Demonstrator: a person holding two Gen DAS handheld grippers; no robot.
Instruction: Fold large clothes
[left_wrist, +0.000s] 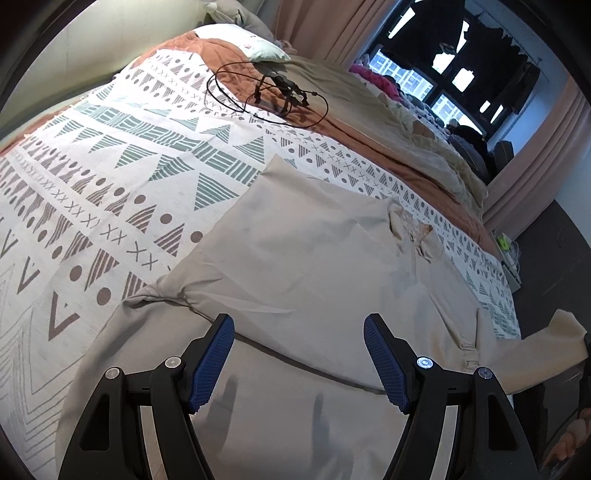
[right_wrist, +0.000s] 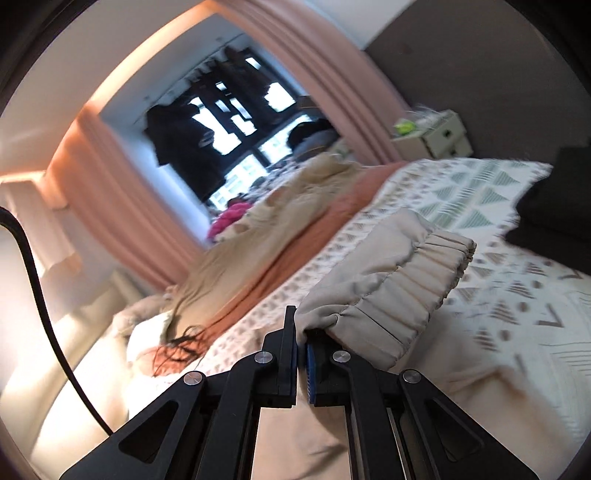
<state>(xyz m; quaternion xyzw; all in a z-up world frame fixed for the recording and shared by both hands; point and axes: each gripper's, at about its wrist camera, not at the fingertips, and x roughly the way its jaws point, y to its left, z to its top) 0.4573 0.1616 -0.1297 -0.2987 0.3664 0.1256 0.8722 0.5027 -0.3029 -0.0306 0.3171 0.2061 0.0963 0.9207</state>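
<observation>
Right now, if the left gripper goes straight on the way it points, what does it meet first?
Most likely the beige garment spread on the bed: the open left gripper points down at it, with nothing between. How far off the cloth lies is unclear.

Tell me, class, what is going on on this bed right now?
A person with a gripper in each hand is folding a beige garment spread on the patterned bedspread. The right gripper is shut on the garment's gathered cuff, held above the bed. The left gripper hangs open over the fabric, gripping nothing.
</observation>
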